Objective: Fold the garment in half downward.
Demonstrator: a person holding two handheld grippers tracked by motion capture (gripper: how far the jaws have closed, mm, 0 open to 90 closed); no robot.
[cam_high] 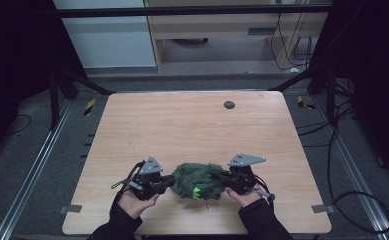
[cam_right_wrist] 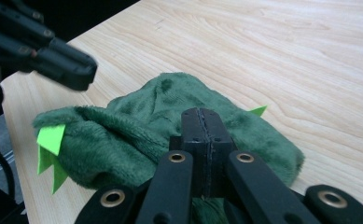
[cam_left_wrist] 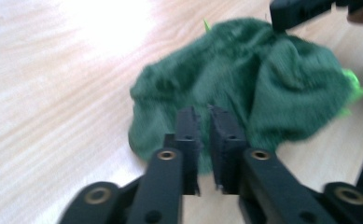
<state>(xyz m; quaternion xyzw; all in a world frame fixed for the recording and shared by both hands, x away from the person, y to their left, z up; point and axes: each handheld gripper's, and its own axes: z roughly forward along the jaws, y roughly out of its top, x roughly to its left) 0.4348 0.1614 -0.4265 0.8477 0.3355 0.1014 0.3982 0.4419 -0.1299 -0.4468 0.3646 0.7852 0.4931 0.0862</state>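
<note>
One crumpled green plush cloth [cam_high: 198, 181] with bright green felt tabs [cam_right_wrist: 50, 140] lies near the front edge of the pale wood counter [cam_high: 192, 125], between two black claws. The left claw [cam_left_wrist: 204, 122] is slightly apart over the fuzzy fabric; the right claw [cam_right_wrist: 201, 122] is pressed together above it.

A light wooden tabletop [cam_high: 192, 125] stood on grey floor [cam_high: 27, 150]; a pale wooden cabinet [cam_high: 212, 30] and black cables [cam_high: 342, 150] lay beyond, dimly lit.
</note>
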